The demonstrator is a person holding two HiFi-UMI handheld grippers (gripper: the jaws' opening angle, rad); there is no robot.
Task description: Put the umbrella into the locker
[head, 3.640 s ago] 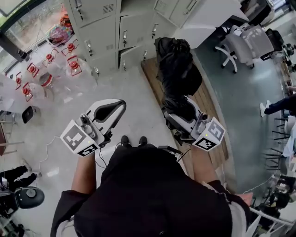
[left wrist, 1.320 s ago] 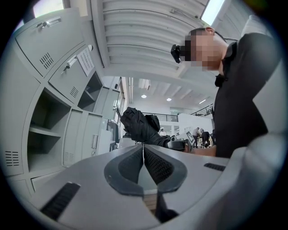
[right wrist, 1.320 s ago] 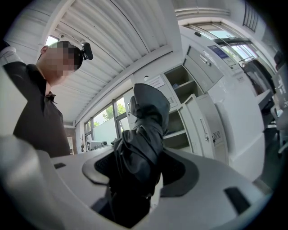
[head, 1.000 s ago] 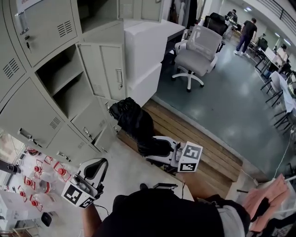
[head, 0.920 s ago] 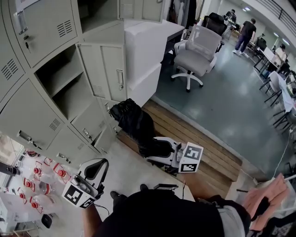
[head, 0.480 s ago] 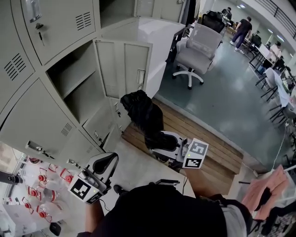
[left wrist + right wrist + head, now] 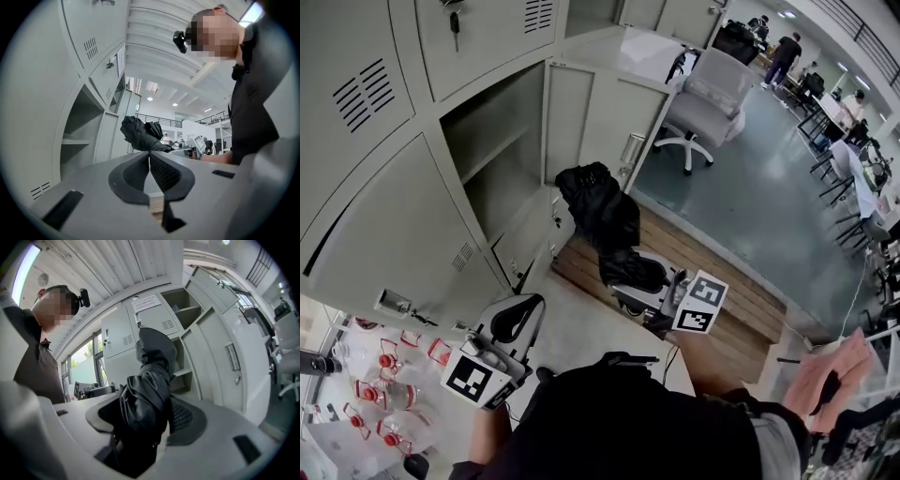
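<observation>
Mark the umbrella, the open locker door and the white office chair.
umbrella (image 7: 598,214), head view, on the bunched black canopy above the right tool.
open locker door (image 7: 595,122), head view, on the bare inner panel.
office chair (image 7: 712,82), head view, on the backrest.

At my one o'clock a white office chair (image 7: 705,92) stands on a grey-green floor (image 7: 750,187). A strip of wooden planks (image 7: 741,291) runs just ahead of me, from twelve toward three o'clock. Clear bottles with red caps (image 7: 389,354) crowd the pale floor at my nine o'clock. Far off at one o'clock, a person in dark clothes (image 7: 785,52) stands.
</observation>
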